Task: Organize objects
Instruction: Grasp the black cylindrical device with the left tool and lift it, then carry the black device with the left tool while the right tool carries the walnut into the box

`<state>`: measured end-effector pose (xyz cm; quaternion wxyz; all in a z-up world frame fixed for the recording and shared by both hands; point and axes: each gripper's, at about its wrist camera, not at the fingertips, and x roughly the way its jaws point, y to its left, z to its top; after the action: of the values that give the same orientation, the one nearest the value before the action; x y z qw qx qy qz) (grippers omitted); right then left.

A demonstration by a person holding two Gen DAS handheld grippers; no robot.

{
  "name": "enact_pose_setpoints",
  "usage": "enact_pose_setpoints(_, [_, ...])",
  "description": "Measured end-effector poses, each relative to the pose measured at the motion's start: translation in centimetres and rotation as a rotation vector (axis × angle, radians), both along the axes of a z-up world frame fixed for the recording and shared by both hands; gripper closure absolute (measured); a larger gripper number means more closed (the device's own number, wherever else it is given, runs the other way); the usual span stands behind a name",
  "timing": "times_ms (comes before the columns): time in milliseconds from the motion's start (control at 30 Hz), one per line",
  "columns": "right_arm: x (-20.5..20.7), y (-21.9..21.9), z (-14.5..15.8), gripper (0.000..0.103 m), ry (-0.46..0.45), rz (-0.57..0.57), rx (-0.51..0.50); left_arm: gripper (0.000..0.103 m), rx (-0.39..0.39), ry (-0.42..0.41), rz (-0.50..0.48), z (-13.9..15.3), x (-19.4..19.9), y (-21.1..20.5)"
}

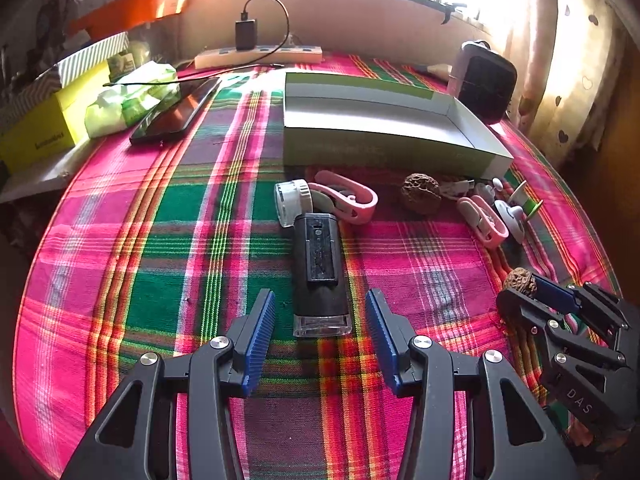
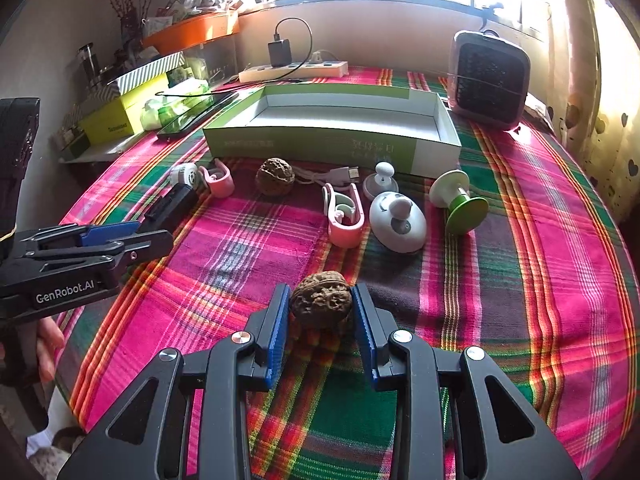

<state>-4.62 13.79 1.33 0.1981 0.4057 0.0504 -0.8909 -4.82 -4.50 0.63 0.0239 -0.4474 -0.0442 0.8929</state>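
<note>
A bright plaid desk by a window; the right claw pinches a walnut; the empty box waits at twelve o'clock; the round nut may slip out; the left claw gapes wide, empty.

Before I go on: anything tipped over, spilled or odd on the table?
The green-and-white spool lies tipped on its side near the open box. The box holds nothing yet. Nothing looks spilled or broken.
</note>
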Motion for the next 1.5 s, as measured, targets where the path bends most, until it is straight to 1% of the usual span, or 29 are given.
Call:
enact_pose_setpoints(167, [-0.3,0.0,0.0,0.070,0.000,0.000,0.002,0.058,-0.033,0.000,0.006,-0.1,-0.8,0.1])
enact_pose_setpoints(333, [-0.8,-0.1,0.0,0.070,-0.004,0.005,0.007,0.059,-0.003,0.007,0.024,0.0,-1.2,-0.5])
enact_pose_setpoints(400, [-1.0,-0.3,0.0,0.070,-0.003,0.005,0.020,0.062,-0.005,0.009,0.030,0.0,-1.3,-0.7])
enact_pose_setpoints(533, [-1.2,-0.4,0.0,0.070,-0.003,-0.001,0.022,0.064,-0.009,0.008,0.028,-0.1,-1.4,-0.7])
enact_pose_setpoints(600, [-1.2,-0.4,0.0,0.070,-0.003,-0.001,0.022,0.068,-0.016,0.009,0.028,-0.1,-1.4,-0.7])
enact_pose_setpoints(667, [-1.3,-0.5,0.0,0.070,-0.005,0.000,0.022,0.075,-0.026,0.006,0.031,-0.1,-1.4,-0.7])
enact_pose_setpoints(800, [-1.4,-0.5,0.0,0.070,-0.008,-0.002,0.023,0.077,-0.026,0.003,0.027,-0.1,-1.6,-0.8])
enact_pose_setpoints(1133, [-1.5,-0.5,0.1,0.071,-0.013,-0.005,0.020,0.078,-0.026,-0.005,0.012,0.1,-1.4,-0.5])
enact_pose_setpoints(1267, [-1.5,-0.6,0.3,0.071,-0.010,0.000,0.008,0.078,-0.008,0.010,0.006,0.6,-1.1,-0.5])
enact_pose_setpoints(1500, [-1.4,-1.0,0.6,0.071,-0.002,0.004,0.004,0.078,-0.005,0.019,-0.013,1.0,-0.9,0.0])
